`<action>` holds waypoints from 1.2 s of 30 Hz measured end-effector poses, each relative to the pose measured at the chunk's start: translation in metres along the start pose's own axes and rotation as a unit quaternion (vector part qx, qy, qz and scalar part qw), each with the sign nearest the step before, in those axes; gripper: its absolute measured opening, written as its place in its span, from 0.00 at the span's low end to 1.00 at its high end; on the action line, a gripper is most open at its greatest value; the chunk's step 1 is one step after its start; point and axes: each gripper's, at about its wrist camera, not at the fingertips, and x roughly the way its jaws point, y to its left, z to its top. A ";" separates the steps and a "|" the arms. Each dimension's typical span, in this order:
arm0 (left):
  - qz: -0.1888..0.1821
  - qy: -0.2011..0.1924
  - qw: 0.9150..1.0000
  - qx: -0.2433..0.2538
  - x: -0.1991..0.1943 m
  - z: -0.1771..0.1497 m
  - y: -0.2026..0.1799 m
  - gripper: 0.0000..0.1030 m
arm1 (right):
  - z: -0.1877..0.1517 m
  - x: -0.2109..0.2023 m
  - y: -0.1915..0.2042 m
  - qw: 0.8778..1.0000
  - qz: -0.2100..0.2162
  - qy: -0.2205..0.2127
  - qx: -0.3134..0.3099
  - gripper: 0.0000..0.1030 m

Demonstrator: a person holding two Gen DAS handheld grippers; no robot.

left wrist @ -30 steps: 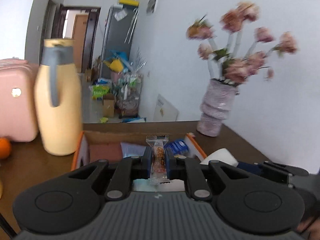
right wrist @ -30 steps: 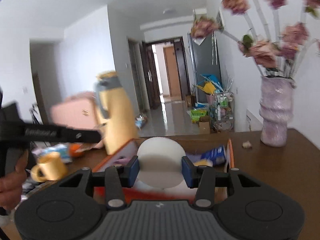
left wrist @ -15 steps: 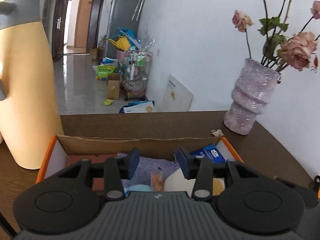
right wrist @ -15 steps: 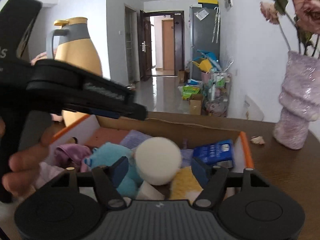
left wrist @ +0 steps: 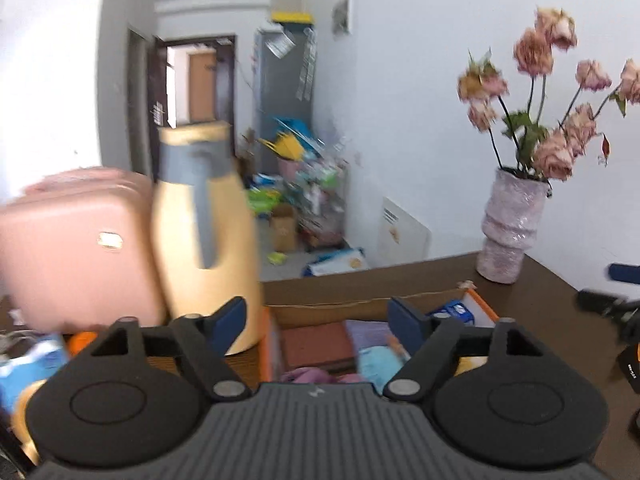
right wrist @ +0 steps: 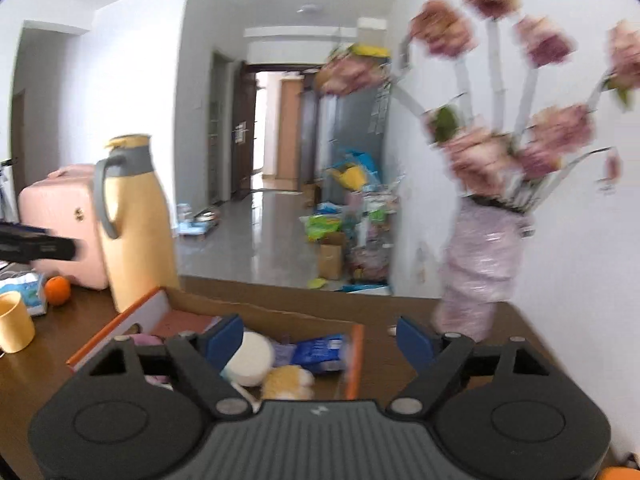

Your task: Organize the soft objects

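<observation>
Sponge: now in the box, beside the yellow plush; I dropped it.
Snack: I let it go too; can't spot it now.
Left tool: jaws opening, nothing between.
Right tool: jaws opening, empty, over the box.
Meaning: both drops done; next item from the bench.

white round sponge | yellow plush | both lying in box

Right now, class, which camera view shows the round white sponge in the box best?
The right wrist view: the white sponge lies in plain sight in the cardboard box, beside a yellow plush toy. In the left wrist view the box appears, but the sponge is hidden behind the gripper body.
</observation>
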 end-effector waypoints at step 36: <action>0.089 -0.134 0.987 0.012 -0.323 -0.266 -0.042 1.00 | -0.230 -0.296 0.085 0.996 0.028 -0.057 0.056 0.97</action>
